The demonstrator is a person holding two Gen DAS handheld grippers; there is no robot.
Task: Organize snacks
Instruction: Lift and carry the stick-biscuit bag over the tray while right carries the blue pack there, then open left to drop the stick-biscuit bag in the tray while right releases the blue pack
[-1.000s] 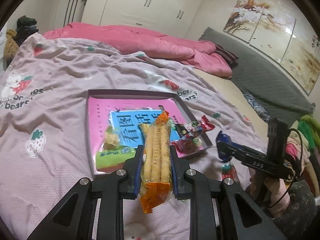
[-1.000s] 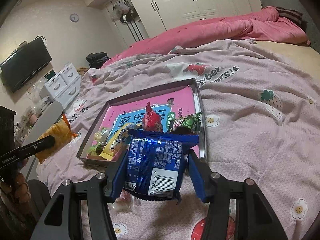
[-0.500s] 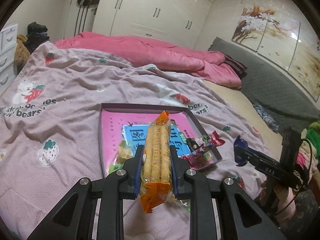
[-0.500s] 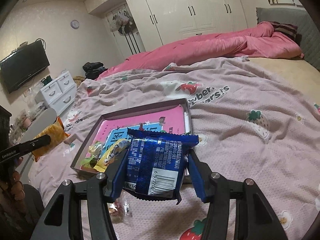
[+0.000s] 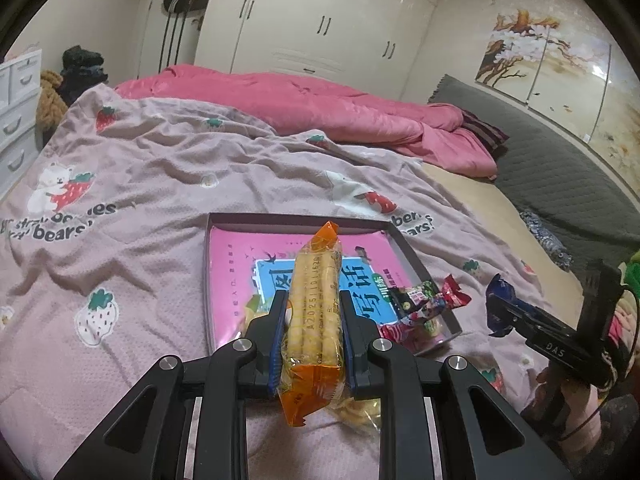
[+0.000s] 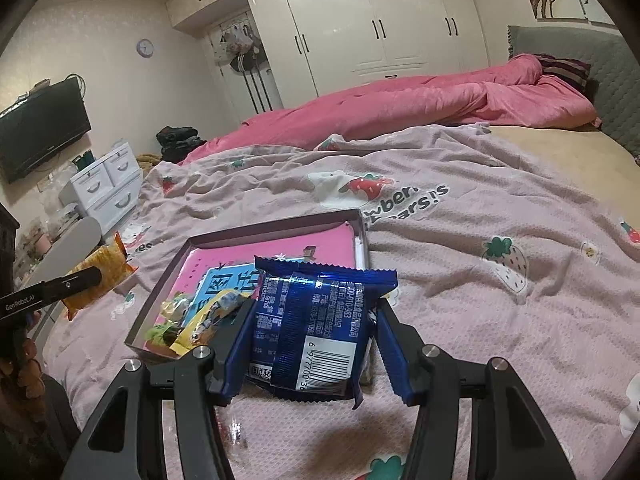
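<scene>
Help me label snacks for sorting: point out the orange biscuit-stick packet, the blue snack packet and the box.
orange biscuit-stick packet (image 5: 314,316), left wrist view, middle of the clear wrapper.
blue snack packet (image 6: 316,320), right wrist view, centre of its printed back.
box (image 6: 276,226), right wrist view, far rim.

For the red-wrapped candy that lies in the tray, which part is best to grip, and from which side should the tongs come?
Probably the twisted red end of the red-wrapped candy, which sticks out toward the tray's right rim. It is thin and raised, so the pads can close across it. Come from above and slightly from the right: other small snacks lie crowded against its left side, and the low rim blocks a level approach.
</scene>
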